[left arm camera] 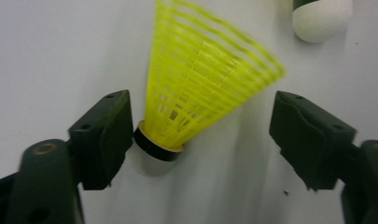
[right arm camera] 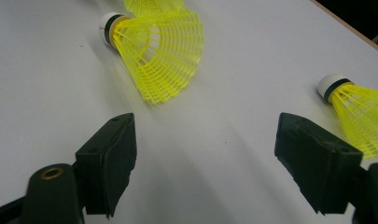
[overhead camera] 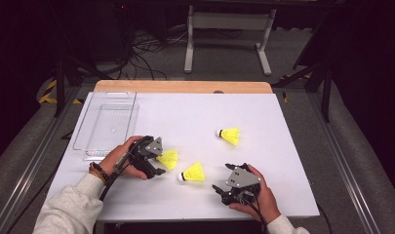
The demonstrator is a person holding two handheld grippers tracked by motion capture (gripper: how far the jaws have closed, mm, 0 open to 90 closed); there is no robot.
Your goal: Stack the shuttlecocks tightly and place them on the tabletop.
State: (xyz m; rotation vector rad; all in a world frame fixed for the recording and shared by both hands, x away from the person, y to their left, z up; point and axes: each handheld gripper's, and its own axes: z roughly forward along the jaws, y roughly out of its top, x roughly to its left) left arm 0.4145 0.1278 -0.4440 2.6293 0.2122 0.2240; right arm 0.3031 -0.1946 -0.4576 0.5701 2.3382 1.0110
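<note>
Between my left gripper's (left arm camera: 201,140) spread jaws lies a yellow shuttlecock (left arm camera: 196,88), its cork beside one jaw, unpinched. My right gripper (right arm camera: 205,154) gapes, empty, over the white table (right arm camera: 46,70).

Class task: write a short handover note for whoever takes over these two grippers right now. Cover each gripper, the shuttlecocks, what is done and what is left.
Left gripper: jaws open around the nearest yellow shuttlecock, which lies on the white table; one pad is at its cork, the other apart. No grip yet.
Right gripper: open, holding nothing, low over the table.
Middle shuttlecock lies between the grippers; the far shuttlecock is further back.
Clear tray at the left holds no shuttlecock.
Done: nothing moved into it.
Left: probably close on the first shuttlecock, then the other two.
</note>
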